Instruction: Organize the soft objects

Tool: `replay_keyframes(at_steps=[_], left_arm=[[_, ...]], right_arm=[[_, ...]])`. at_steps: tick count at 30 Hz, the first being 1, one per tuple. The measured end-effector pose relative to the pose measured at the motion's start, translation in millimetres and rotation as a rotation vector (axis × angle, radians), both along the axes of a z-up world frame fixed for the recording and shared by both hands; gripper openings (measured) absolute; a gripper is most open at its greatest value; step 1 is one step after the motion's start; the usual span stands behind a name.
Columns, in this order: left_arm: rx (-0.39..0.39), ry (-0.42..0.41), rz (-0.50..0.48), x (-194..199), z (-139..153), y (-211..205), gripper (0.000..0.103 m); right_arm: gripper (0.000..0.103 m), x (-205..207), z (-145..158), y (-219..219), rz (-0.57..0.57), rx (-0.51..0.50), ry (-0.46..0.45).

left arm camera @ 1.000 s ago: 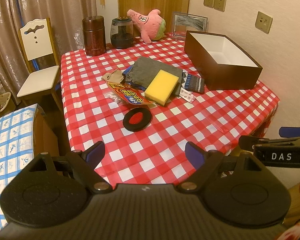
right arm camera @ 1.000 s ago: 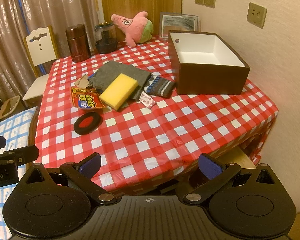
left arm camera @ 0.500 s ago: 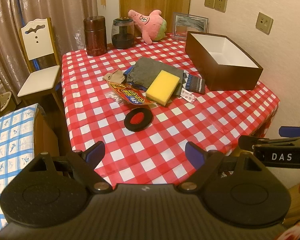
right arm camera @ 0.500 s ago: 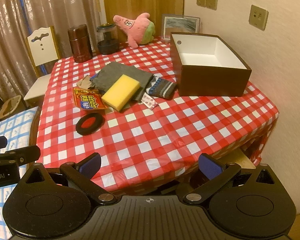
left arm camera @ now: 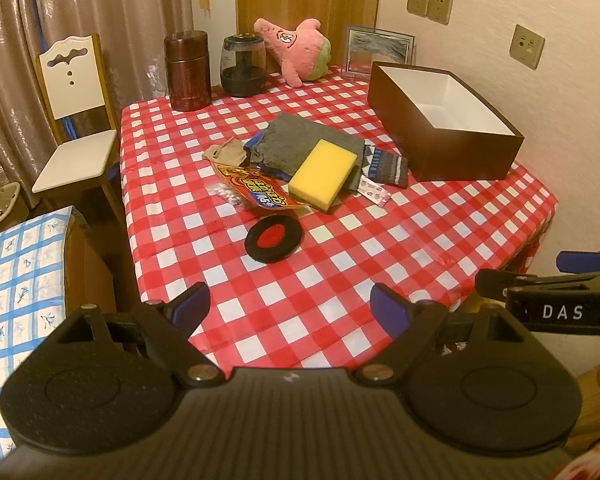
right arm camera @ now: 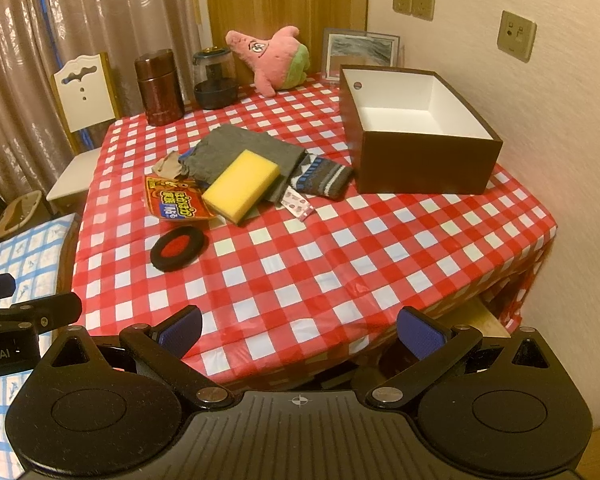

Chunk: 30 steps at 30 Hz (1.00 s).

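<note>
On the red checked table (left arm camera: pixel 340 280) (right arm camera: pixel 340 264) lies a pile: a yellow sponge (left arm camera: pixel 323 174) (right arm camera: pixel 241 186) on a folded grey cloth (left arm camera: pixel 296 140) (right arm camera: pixel 240 148), a patterned sock (left arm camera: pixel 386 164) (right arm camera: pixel 324 176), a beige sock (left arm camera: pixel 225 154) (right arm camera: pixel 168 166) and an orange snack packet (left arm camera: pixel 256 190) (right arm camera: pixel 176 200). A black and red round pad (left arm camera: pixel 273 238) (right arm camera: pixel 179 249) lies nearer. A pink plush (left arm camera: pixel 296 50) (right arm camera: pixel 274 60) sits at the back. A brown open box (left arm camera: pixel 440 124) (right arm camera: pixel 416 160) stands at the right. My left gripper (left arm camera: pixel 290 308) and right gripper (right arm camera: pixel 299 330) hang open and empty over the near table edge.
A brown canister (left arm camera: pixel 187 70) (right arm camera: pixel 159 86) and a dark glass jar (left arm camera: pixel 243 65) (right arm camera: pixel 215 78) stand at the back, a picture frame (left arm camera: pixel 378 51) (right arm camera: pixel 360 54) leans on the wall. A white chair (left arm camera: pixel 74 120) stands left. A blue checked surface (left arm camera: pixel 16 280) lies near left.
Both grippers have drifted slightly; the table scene sits a little differently in each view. Nothing on the table has moved and both grippers stay open.
</note>
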<state>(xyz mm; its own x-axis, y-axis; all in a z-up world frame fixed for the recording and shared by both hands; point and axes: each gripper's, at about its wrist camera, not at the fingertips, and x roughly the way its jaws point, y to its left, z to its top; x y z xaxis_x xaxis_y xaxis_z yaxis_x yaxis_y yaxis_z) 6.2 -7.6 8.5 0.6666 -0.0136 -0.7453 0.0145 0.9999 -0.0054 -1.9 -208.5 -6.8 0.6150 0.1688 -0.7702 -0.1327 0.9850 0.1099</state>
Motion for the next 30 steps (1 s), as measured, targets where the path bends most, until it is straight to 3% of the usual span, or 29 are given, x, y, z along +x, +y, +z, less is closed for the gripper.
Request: replay_keyframes(at_steps=[30], left_arm=[[-0.003, 0.005, 0.002, -0.6, 0.6, -2.4, 0.086]], right_arm=[[0.103, 2.8, -4.1, -0.6, 0.005, 0.005, 0.002]])
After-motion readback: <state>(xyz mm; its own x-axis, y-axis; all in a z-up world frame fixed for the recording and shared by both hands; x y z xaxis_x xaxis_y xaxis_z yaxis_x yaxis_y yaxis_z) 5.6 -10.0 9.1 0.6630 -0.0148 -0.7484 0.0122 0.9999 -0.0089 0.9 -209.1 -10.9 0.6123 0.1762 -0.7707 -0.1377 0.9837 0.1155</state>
